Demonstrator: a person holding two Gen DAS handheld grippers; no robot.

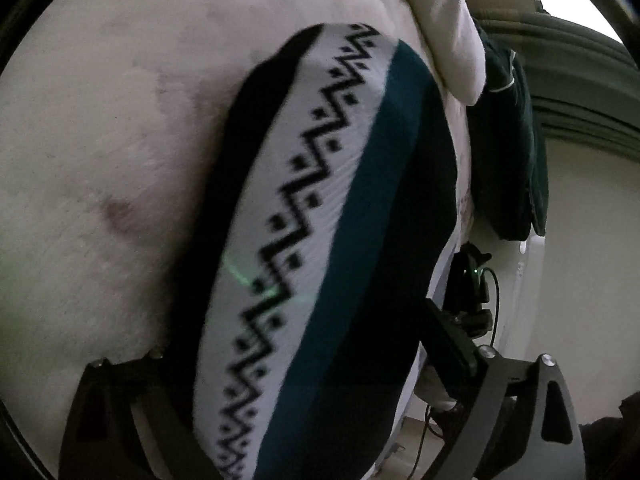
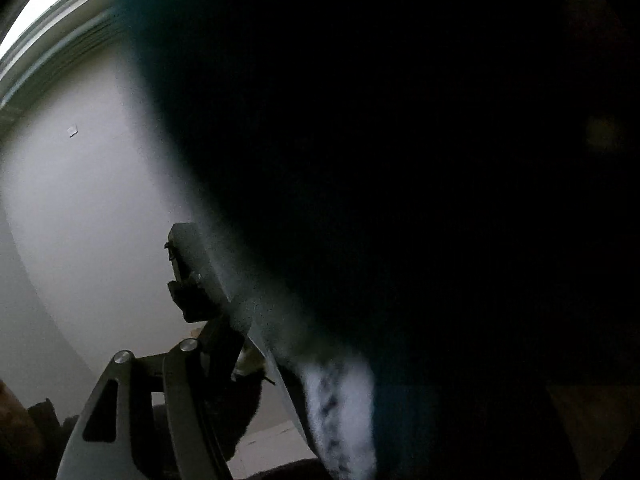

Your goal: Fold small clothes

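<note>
A small knitted garment (image 1: 320,216) with black, white zigzag-patterned and teal stripes hangs stretched in front of the left wrist camera, over a pale cream bedcover (image 1: 100,140). My left gripper (image 1: 304,364) is mostly hidden behind the cloth; only its right finger (image 1: 448,336) shows beside the fabric. In the right wrist view the same garment (image 2: 380,200) fills most of the frame, dark and very close, with a white patterned strip (image 2: 340,404) low down. Only my right gripper's left finger (image 2: 192,272) shows, at the cloth's edge.
A cream pillow or blanket (image 1: 444,28) lies at the bed's far edge with a dark green garment (image 1: 512,148) next to it. A plain white wall (image 2: 72,200) and a window (image 2: 44,4) stand behind. A cabled black device (image 1: 476,280) sits beside the bed.
</note>
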